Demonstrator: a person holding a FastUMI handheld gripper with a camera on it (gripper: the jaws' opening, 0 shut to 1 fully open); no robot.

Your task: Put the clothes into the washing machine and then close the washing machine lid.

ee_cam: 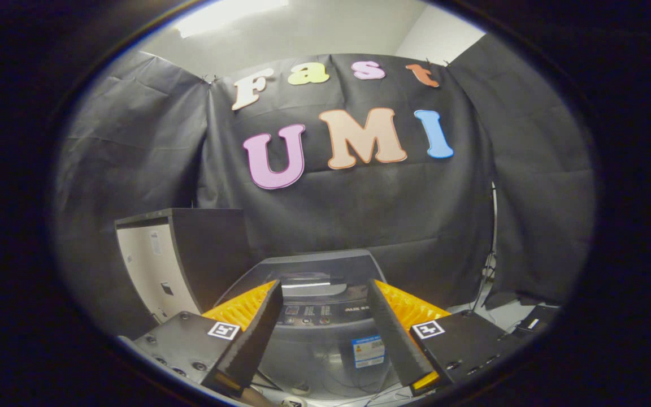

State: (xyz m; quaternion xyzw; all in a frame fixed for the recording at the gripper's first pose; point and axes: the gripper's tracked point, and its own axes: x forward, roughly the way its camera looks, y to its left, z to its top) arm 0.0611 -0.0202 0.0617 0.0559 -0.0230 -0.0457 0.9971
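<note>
1. Our gripper (325,322) has its fingers spread wide apart with nothing between them, so we carry no clothes at this moment.
2. The washing machine (325,316) stands ahead of and below the fingers, and its control panel shows in the gap between them. Its lid (308,265) looks to lie flat over the top, though we cannot tell for sure from this angle.
3. We see no clothes anywhere ahead of the fingers. If we move on without finding them, we risk closing on air.
4. If the lid is indeed down, pushing a garment forward would only heap it on top, so we judge the lid must be checked first.
5. A dark cabinet (184,260) stands just beyond the left finger, beside the machine. Swinging that way, we could knock it.
6. Cables (492,249) hang beyond the right finger. A wide sweep there might snag them.
</note>
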